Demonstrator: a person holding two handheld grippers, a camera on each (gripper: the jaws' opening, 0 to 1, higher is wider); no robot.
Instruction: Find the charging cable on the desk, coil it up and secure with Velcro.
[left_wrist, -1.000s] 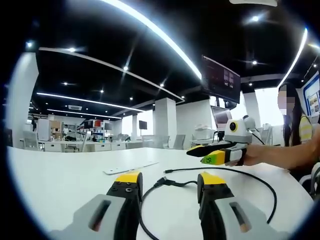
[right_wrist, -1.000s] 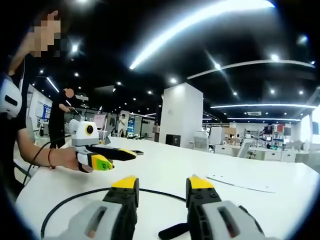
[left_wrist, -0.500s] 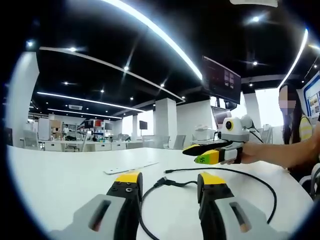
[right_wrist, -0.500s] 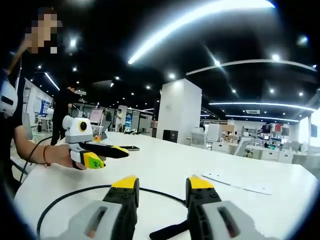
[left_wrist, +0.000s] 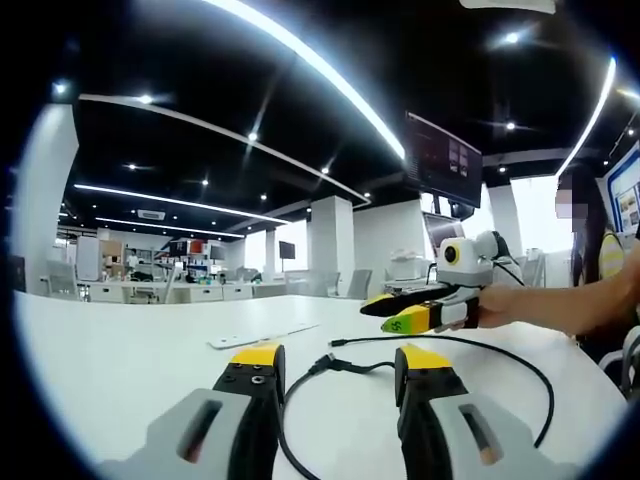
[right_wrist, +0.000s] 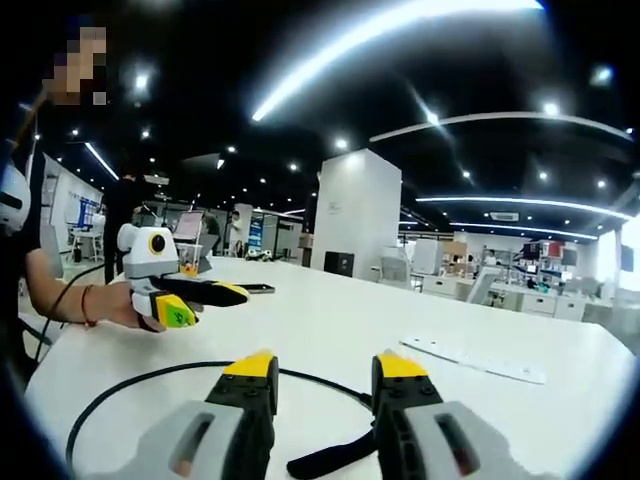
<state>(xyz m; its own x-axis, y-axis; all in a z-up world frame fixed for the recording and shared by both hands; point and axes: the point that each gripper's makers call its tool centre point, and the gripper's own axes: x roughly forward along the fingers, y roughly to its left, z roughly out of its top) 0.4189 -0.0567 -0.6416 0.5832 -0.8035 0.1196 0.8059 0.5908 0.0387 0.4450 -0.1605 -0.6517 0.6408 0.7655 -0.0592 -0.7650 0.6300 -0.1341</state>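
A black charging cable (left_wrist: 500, 347) lies loose on the white desk (left_wrist: 120, 370). It runs between the jaws of my left gripper (left_wrist: 340, 358) and loops off to the right. That gripper is open and holds nothing. A white Velcro strip (left_wrist: 262, 335) lies flat beyond it. In the right gripper view the cable (right_wrist: 150, 375) arcs in front of my right gripper (right_wrist: 326, 370), which is open and empty, with a black plug end (right_wrist: 325, 458) low between its jaws. The strip (right_wrist: 470, 360) lies to its right. Each gripper appears in the other's view: right gripper (left_wrist: 400, 312), left gripper (right_wrist: 190, 300).
A person's forearm (left_wrist: 560, 305) holds the right gripper at the desk's right side. A dark phone-like object (right_wrist: 258, 288) lies far across the desk. Behind are office desks, a white pillar (right_wrist: 358, 220) and a hanging monitor (left_wrist: 442, 160).
The right gripper has moved a little to the left above the desk, closer to the cable's end. The left gripper and the cable have stayed put.
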